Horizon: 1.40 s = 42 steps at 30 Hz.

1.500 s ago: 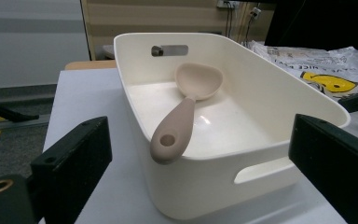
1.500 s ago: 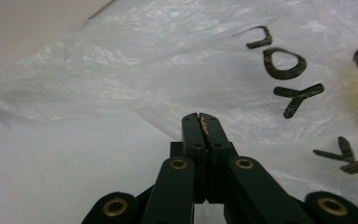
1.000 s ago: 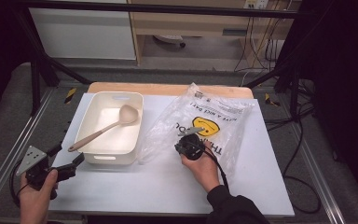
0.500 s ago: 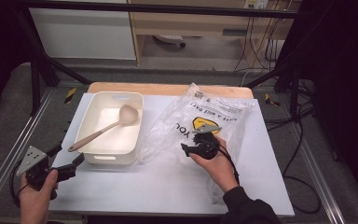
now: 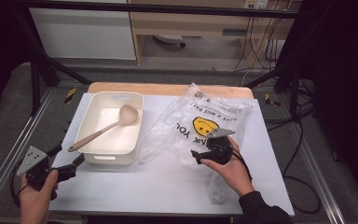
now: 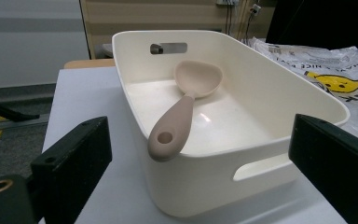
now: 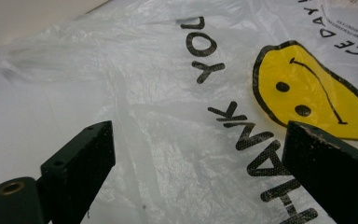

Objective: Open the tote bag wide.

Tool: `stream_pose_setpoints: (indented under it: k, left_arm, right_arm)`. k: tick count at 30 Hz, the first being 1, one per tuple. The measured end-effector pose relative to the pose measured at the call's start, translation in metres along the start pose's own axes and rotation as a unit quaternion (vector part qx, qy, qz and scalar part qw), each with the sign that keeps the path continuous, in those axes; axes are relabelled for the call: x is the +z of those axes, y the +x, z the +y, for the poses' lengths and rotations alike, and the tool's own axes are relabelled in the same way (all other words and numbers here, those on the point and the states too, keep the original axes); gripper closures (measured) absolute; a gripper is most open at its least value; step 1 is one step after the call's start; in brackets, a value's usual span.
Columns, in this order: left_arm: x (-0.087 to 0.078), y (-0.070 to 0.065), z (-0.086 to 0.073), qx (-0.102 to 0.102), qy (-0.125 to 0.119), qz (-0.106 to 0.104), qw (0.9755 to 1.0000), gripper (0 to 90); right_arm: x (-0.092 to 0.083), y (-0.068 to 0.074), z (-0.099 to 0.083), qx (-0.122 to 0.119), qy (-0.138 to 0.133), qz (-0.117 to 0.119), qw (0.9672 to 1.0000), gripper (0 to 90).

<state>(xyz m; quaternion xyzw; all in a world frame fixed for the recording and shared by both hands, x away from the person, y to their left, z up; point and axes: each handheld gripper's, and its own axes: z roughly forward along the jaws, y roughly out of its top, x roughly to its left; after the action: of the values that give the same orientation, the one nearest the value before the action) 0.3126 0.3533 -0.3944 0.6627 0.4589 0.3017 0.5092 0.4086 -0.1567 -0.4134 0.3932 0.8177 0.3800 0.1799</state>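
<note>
A clear plastic bag printed with a yellow smiley face and black letters lies crumpled on the white table. My right gripper hovers low over its near part. Its jaws have just been opening and now stand wide, with the bag film under them and nothing pinched. To the left stands a white plastic tub holding a beige spoon, whose handle rests on the near rim. My left gripper is open at the table's near left corner, aimed at the tub.
Metal frame rails run along both sides of the table. A wooden board edge shows behind the tub and bag. Cables hang off the right side. Bare table surface lies between the two hands.
My right gripper slid to the right over the bag and its jaws went from nearly shut to wide. The left hand and the tub stayed put.
</note>
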Motion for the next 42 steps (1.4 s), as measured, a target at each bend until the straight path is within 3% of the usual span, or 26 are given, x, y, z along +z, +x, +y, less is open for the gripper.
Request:
stream_pose_setpoints:
  k: [17, 20, 32, 38, 42]
  left_arm:
    - [0.000, -0.001, 0.000, -0.001, -0.001, 0.001, 1.0000, 5.5]
    - [0.000, -0.001, 0.000, -0.001, 0.000, 0.000, 1.0000, 5.5]
    - [0.000, -0.001, 0.000, 0.001, 0.001, 0.000, 1.0000, 5.5]
    - [0.000, -0.001, 0.000, 0.001, 0.001, 0.000, 1.0000, 5.5]
    - [0.000, -0.001, 0.000, 0.001, 0.001, -0.001, 1.0000, 5.5]
  right_arm:
    - [0.017, 0.006, -0.018, -0.006, 0.031, 0.018, 0.9993, 7.2]
    - [0.019, 0.010, -0.019, -0.017, 0.035, 0.020, 0.9990, 9.2]
    - [0.032, 0.013, -0.025, -0.026, 0.069, 0.021, 0.9971, 18.6]
    - [0.031, 0.011, -0.024, -0.022, 0.064, 0.023, 0.9975, 25.7]
    - [0.028, 0.014, -0.018, -0.025, 0.047, 0.023, 0.9984, 18.6]
